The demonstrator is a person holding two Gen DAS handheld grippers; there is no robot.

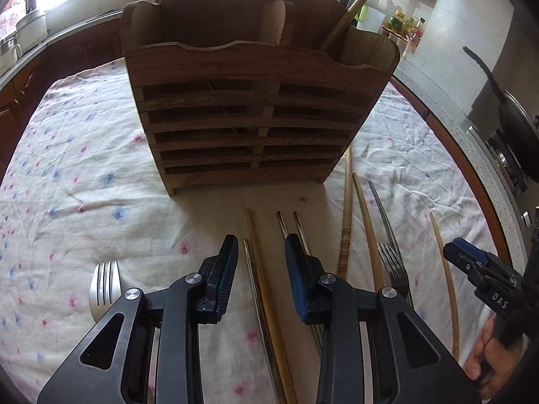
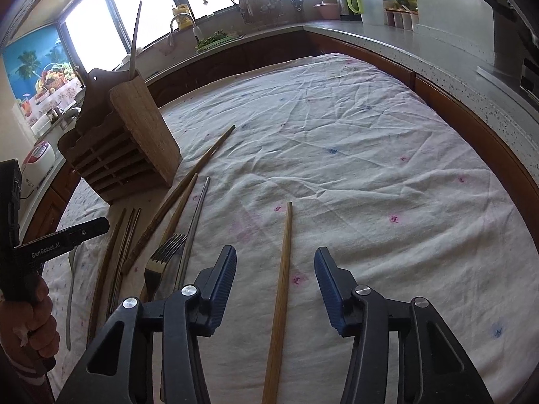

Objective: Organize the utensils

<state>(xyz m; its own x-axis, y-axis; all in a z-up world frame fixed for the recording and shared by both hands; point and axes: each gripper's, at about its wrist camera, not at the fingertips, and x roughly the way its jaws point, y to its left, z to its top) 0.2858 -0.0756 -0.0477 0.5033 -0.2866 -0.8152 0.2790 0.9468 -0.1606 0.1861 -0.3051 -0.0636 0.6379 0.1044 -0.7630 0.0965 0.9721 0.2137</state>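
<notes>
bench: cloth-covered bench (image 2: 353,141) spreads ahead of both tongs and carries everything.
holder: wooden holder (image 1: 256,114) stands upright straight ahead of the left tongs and well ahead-left of the right tongs; a long stick (image 1: 350,10) leans out of its right compartment.
loose row: chopsticks and forks lie on the cloth between the holder and the tongs, long axes running roughly away from the tongs toward the holder.
key relation: a wooden chopstick (image 2: 281,289) lies lengthwise between the right tongs' fingers, its far tip pointing ahead; the right hand is the nearer one for it.
right tongs: right tongs (image 2: 274,284) are spread wide, straddling that chopstick with no contact visible; whether they are low enough to close on it I cannot tell.
left tongs: left tongs (image 1: 261,269) stand apart, gripping nothing; another wooden chopstick (image 1: 266,289) and a metal one beside it run between the fingers, beneath them.
forks: one fork (image 1: 105,286) lies just left of the left tongs; a second fork (image 2: 161,262) lies just left of the right tongs.
judgement: the coming move likely needs the right tongs to close across the chopstick's width, then carry it ahead-left to the holder.
</notes>
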